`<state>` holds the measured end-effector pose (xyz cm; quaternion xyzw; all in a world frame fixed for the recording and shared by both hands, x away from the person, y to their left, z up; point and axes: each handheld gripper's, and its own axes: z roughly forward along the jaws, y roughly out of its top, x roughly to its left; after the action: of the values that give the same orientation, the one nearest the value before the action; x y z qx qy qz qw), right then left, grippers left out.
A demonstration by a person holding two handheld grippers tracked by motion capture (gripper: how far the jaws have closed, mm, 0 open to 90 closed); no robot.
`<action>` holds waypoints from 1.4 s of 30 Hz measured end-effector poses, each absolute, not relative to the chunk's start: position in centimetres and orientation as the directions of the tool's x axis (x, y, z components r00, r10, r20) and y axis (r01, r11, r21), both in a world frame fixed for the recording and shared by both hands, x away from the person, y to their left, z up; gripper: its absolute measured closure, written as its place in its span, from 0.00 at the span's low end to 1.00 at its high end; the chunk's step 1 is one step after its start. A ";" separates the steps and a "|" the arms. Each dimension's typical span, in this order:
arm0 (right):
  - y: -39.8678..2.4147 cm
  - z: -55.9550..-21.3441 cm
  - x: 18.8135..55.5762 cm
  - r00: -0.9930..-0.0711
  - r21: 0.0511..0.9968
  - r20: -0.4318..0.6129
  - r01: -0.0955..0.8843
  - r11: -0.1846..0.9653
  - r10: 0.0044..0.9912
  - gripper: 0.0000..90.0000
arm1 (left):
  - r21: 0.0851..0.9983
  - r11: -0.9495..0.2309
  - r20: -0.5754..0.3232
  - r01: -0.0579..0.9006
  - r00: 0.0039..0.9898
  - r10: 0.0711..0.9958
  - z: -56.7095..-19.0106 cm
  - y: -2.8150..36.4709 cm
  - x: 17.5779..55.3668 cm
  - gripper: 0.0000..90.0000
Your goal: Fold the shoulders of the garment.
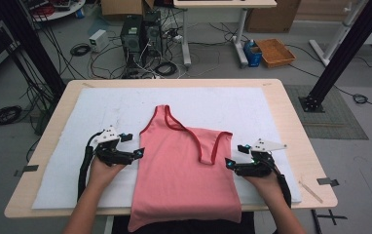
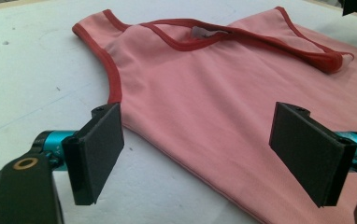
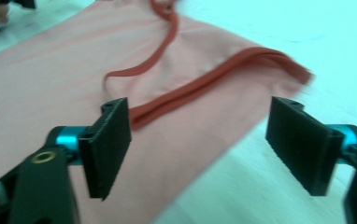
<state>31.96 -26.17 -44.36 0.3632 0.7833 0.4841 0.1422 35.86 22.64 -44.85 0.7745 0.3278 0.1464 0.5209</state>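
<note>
No lettering, brand or number can be read anywhere at the table; a small white tag (image 2: 208,31) inside the neckline of the pink tank top (image 2: 223,107) may carry print, but it is too small to make out.

I hold both forearms near — left gripper (image 1: 136,153) and right gripper (image 1: 230,163) level, jaws wide apart.

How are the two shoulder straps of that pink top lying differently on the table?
The left strap lies flat, stretched toward the far edge of the white mat; the right strap is folded back onto the pink top. So the left strap rests on the mat, the right strap on the fabric. Both have darker red trim.
</note>
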 end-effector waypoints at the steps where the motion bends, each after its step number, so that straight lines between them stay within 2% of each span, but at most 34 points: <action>1: -26.5 -44.6 32.0 -0.687 0.863 0.140 0.438 0.251 0.713 0.24 | 0.903 -0.238 -0.119 0.359 0.739 0.663 -44.8 22.7 35.9 0.20; 4: -26.9 -44.8 32.1 -0.673 0.864 0.177 0.456 0.214 0.719 0.24 | 0.900 -0.209 -0.150 0.381 0.724 0.673 -44.8 22.8 36.0 0.20; 7: -26.7 -44.9 32.3 -0.676 0.854 0.173 0.466 0.234 0.717 0.24 | 0.877 -0.185 -0.206 0.444 0.694 0.690 -44.6 22.7 36.5 0.20; 10: -26.4 -44.9 32.4 -0.685 0.845 0.152 0.464 0.266 0.712 0.24 | 0.879 -0.198 -0.186 0.435 0.692 0.698 -43.9 22.3 37.1 0.20; 18: -26.4 -44.9 32.1 -0.681 0.857 0.135 0.445 0.261 0.720 0.24 | 0.889 -0.196 -0.174 0.414 0.702 0.691 -42.2 20.7 39.4 0.21; 23: -26.4 -44.8 32.0 -0.680 0.858 0.133 0.444 0.260 0.721 0.24 | 0.864 -0.219 -0.184 0.454 0.689 0.701 -42.3 19.9 41.7 0.21; 35: -26.5 -44.9 32.3 -0.680 0.852 0.158 0.460 0.249 0.716 0.24 | 0.824 -0.301 -0.141 0.479 0.689 0.711 -41.5 17.2 47.3 0.21; 42: -26.5 -44.9 32.3 -0.686 0.857 0.150 0.449 0.252 0.712 0.24 | 0.782 -0.350 -0.120 0.516 0.675 0.728 -42.8 15.5 50.3 0.22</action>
<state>32.26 -26.53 -44.92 0.3725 0.7796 0.4849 0.1355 50.26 15.46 -42.84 0.8119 0.3830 0.1251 0.4225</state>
